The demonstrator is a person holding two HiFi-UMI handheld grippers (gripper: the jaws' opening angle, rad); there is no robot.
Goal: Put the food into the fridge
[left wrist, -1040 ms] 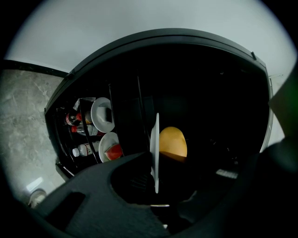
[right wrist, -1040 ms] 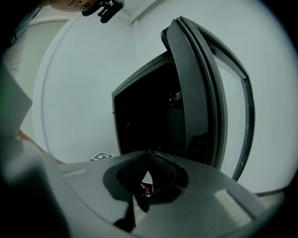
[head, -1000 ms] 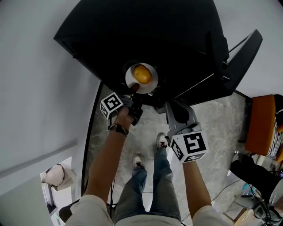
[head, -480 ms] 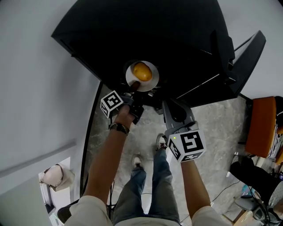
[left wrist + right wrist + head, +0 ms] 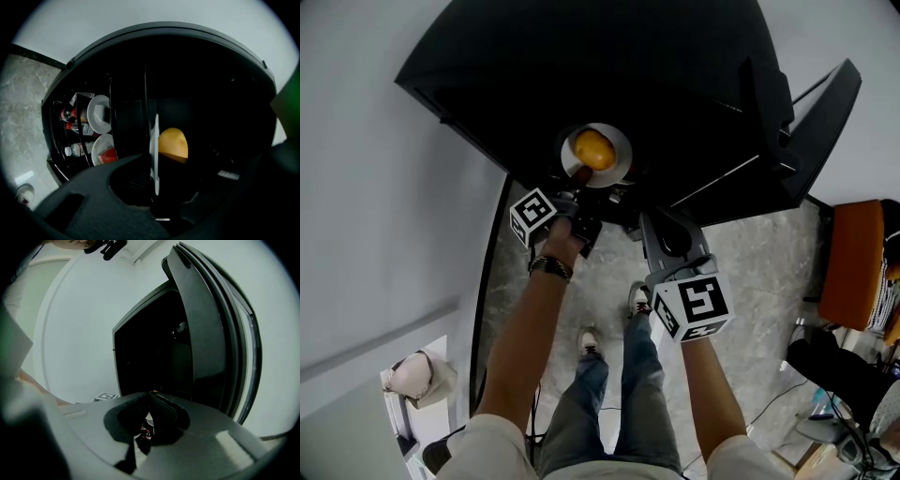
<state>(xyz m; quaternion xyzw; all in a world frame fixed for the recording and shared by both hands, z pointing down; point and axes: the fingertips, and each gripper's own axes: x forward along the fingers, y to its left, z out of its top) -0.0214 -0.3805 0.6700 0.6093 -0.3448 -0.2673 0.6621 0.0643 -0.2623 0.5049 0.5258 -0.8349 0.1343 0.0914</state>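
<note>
A white plate (image 5: 614, 161) carries a round yellow-orange piece of food (image 5: 594, 150) in front of the open black fridge (image 5: 675, 84). My left gripper (image 5: 580, 176) is shut on the plate's near rim. Its jaws have just eased open slightly, with the rim still pinched between them. In the left gripper view the plate (image 5: 156, 154) stands edge-on with the food (image 5: 173, 143) to its right. My right gripper (image 5: 649, 220) hovers just right of the left, level with the fridge opening. Its pads (image 5: 161, 411) meet with nothing between them.
The fridge door (image 5: 811, 131) swings open to the right. Shelves at the left inside hold two white plates (image 5: 101, 112) and small bottles (image 5: 75, 126). The person's legs and shoes (image 5: 595, 342) stand on the marble floor. An orange seat (image 5: 853, 262) stands at the right, a white wall on the left.
Little has changed. The view has drifted slightly, both grippers stay near the same places, and the plate stays in the left gripper.
</note>
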